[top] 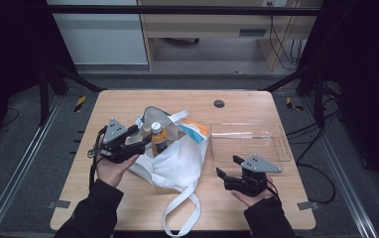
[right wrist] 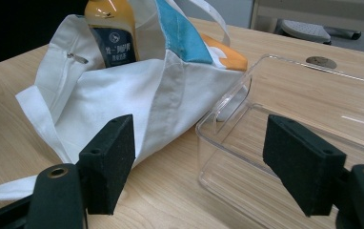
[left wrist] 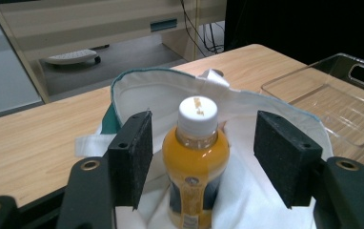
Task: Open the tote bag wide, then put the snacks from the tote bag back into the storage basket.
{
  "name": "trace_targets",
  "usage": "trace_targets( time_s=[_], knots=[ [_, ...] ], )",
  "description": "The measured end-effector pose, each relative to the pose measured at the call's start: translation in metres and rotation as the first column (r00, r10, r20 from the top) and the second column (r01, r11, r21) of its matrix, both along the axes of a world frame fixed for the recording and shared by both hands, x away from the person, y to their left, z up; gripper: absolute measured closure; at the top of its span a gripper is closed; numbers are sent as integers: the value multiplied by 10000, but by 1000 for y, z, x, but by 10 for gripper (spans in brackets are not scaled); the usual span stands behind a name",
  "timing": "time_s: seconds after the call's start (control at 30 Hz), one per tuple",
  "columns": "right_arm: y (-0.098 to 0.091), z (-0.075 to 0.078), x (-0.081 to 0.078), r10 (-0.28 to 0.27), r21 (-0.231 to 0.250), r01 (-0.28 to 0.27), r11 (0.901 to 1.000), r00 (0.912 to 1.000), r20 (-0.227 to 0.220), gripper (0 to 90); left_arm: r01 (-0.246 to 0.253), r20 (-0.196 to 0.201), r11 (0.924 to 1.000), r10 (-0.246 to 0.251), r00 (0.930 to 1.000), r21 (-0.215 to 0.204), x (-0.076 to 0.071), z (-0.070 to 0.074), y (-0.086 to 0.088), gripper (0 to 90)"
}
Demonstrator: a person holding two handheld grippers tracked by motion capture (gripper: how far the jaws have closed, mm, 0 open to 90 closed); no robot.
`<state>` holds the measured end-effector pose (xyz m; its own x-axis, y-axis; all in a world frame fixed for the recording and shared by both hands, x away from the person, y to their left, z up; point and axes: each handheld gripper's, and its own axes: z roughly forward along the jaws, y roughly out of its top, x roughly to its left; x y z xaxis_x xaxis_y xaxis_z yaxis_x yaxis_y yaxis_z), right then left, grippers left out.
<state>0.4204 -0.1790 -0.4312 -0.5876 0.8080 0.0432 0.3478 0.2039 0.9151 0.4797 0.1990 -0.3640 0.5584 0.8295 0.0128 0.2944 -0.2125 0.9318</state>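
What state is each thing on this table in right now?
Bottle: upright in the bag, cap on, full of orange drink, not gripped.
Bag: lying on the table, mouth open, one handle trailing toward the person.
Tray: empty, flat on the table beside the bag.
Left gripper: open, jaws either side of the bottle, apart from it.
Right gripper: open, holding nothing, near the tray's corner.

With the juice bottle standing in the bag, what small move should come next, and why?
Probably ease the left gripper forward and close on the bottle: its jaws stand open on either side, not touching, and the clear tray beside the bag sits bare.
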Motion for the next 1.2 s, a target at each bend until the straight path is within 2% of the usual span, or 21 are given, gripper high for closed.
trace_targets(
  time_s=[0.17, 0.4, 0.67, 0.9, 1.2],
  knots=[
    [-5, -1, -2, -86, 27, 86, 10000, 10000, -5, 261, 49, -3, 10000, -49, 10000, 1, 7, 1, -8, 385],
    [-10, -4, -6, -102, 114, 103, 9999, 9999, -120, 253, -1, -167, 10000, 2, 9999, 46, 21, -6, -18, 386],
    [-13, -6, -9, -91, 122, 94, 9999, 9998, -202, 250, -59, -179, 9998, 63, 9998, 212, 32, -14, -25, 394],
    [-13, -7, -9, -94, 90, 96, 9999, 9996, -267, 249, -151, -204, 9996, 156, 9997, 255, 37, -19, -26, 395],
    [-15, -9, -10, -53, 143, 56, 9999, 9997, -236, 243, -164, -180, 9985, 174, 9997, 519, 41, -27, -30, 402]
  ],
)
